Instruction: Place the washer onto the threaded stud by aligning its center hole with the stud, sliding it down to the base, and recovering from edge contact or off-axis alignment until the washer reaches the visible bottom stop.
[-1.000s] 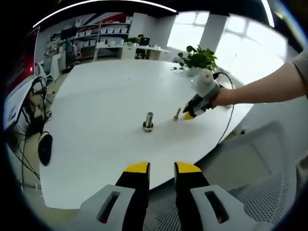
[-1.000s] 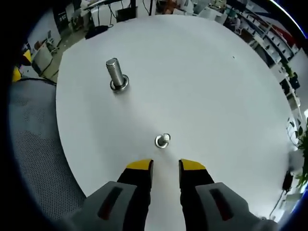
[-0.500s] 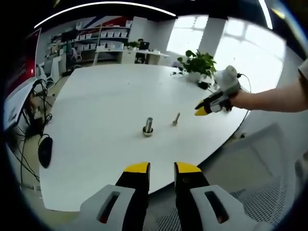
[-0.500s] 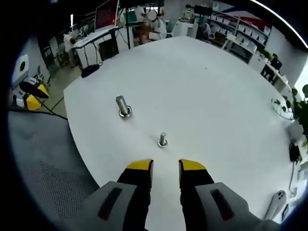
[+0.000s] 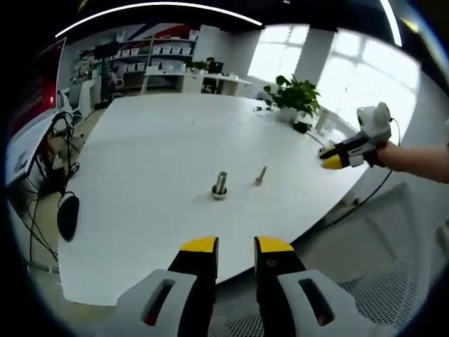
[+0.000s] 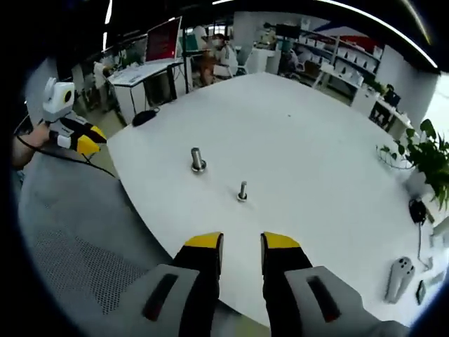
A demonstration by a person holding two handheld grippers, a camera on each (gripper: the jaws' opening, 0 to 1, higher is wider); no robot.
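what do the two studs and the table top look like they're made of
Larger stud and smaller stud: likely steel, judging by their grey metallic sheen; any threads are too small to tell. Table top: smooth white, faintly glossy surface, perhaps laminate; the core is hidden.

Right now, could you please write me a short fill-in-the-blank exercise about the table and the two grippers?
1. The two threaded studs stand on a table whose top is ____ in colour.
2. The fingers of the right gripper have ____ tips.
3. The left gripper grips ____.
4. The thicker stud carries a ____ at its base.

Missing words: white; yellow; nothing; washer
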